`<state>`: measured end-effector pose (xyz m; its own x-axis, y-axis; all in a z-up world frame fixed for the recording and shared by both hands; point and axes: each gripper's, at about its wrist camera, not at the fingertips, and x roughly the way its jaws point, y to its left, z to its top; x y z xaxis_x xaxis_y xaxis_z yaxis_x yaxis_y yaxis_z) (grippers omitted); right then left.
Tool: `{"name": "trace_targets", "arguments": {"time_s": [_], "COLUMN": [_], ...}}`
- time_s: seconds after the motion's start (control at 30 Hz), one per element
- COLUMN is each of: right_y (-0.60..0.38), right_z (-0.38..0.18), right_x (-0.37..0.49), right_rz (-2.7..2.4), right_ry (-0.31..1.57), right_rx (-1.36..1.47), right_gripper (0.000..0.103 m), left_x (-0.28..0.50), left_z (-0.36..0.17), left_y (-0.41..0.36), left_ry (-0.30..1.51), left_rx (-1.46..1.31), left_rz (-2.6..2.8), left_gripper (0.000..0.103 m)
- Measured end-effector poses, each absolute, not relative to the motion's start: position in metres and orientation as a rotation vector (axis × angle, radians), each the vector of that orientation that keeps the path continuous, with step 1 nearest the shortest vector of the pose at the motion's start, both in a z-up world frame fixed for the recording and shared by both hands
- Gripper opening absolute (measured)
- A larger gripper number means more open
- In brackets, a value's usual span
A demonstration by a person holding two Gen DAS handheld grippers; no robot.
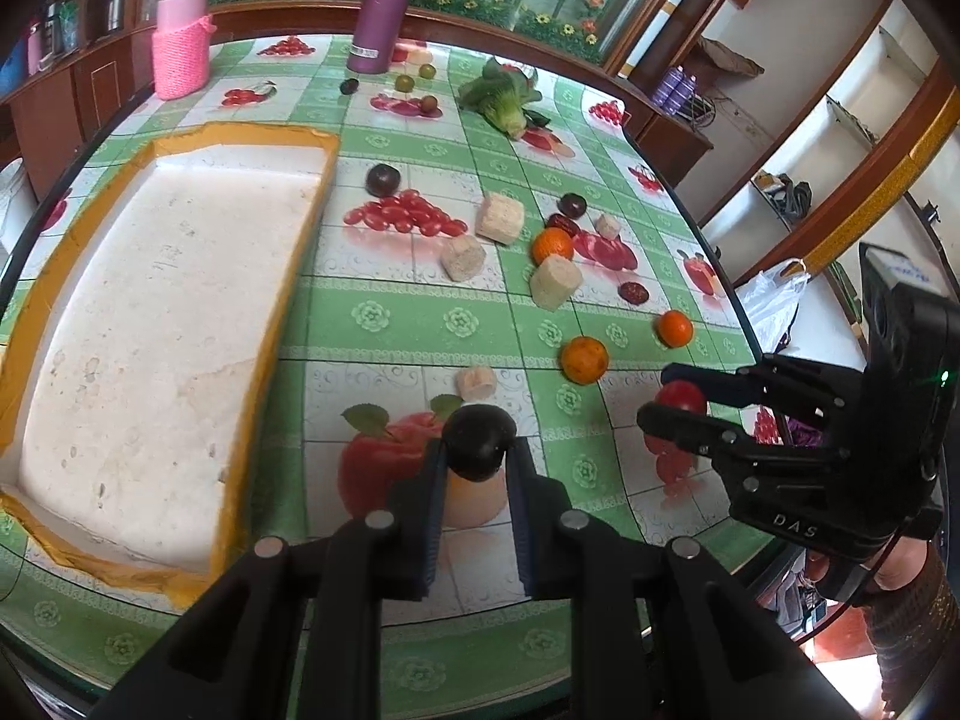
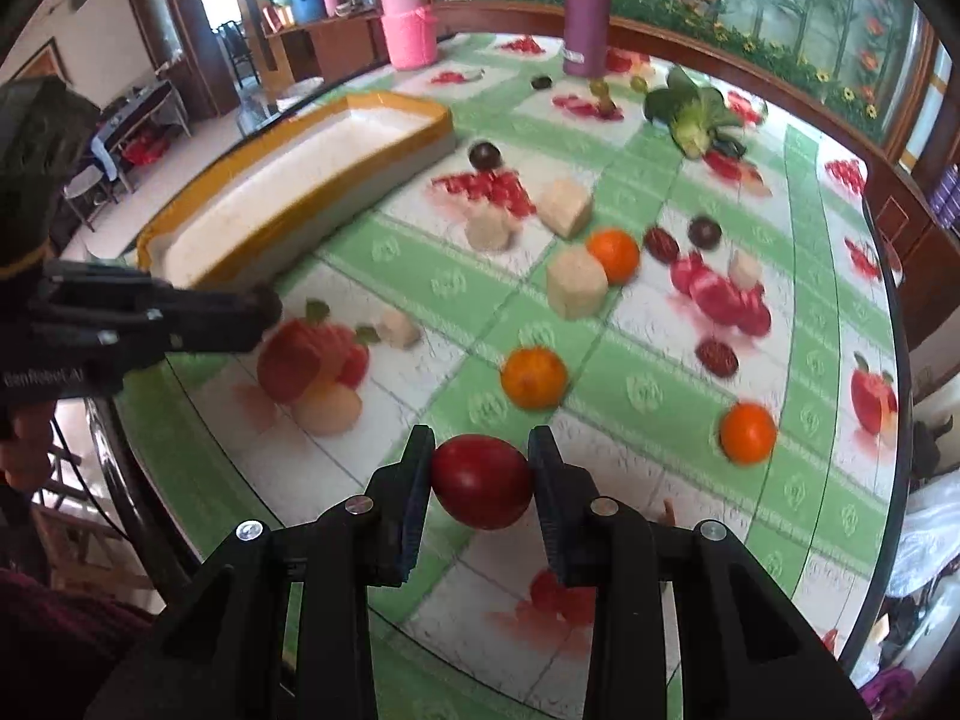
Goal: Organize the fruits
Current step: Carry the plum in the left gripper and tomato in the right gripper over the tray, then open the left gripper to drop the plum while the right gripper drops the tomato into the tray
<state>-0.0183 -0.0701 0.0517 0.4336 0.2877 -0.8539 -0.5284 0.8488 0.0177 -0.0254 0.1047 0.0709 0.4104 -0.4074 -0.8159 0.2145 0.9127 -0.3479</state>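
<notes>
While the left claw (image 1: 477,450) pinches a dark plum (image 1: 480,441), the right claw (image 2: 482,468) clamps a red fruit (image 2: 482,481).

Black hand-held gripper (image 2: 480,450) with silver screws.

A dark plum (image 1: 479,441) sits pinched between my left pads, a glossy red fruit (image 2: 482,481) between my right — both held clear of the cloth. Three oranges (image 2: 533,385) and more dark plums (image 1: 383,179) lie scattered on the table, the white tray (image 1: 180,276) — yellow-rimmed — beside them.
</notes>
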Motion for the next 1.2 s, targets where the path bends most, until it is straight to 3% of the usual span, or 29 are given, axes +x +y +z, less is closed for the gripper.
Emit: {"name": "trace_targets", "arguments": {"time_s": [0.47,0.73,1.2], "right_y": [0.071,0.155,0.174], "right_z": [0.064,0.03,-0.013], "right_x": [0.022,0.047,0.07], "right_rz": [0.756,0.842,0.8], "right_ry": [0.954,1.017,1.084], "right_rx": [-0.384,-0.463,-0.536], "right_gripper": [0.031,0.031,0.031], "left_x": [-0.026,-0.013,0.002], "left_z": [0.073,0.049,0.014], "left_y": [0.204,0.264,0.286], "left_ry": [1.034,1.08,1.163], "left_rx": [-0.289,-0.315,-0.286], "left_rz": [-0.181,-0.039,0.005], "left_gripper": [0.022,0.022,0.023]}}
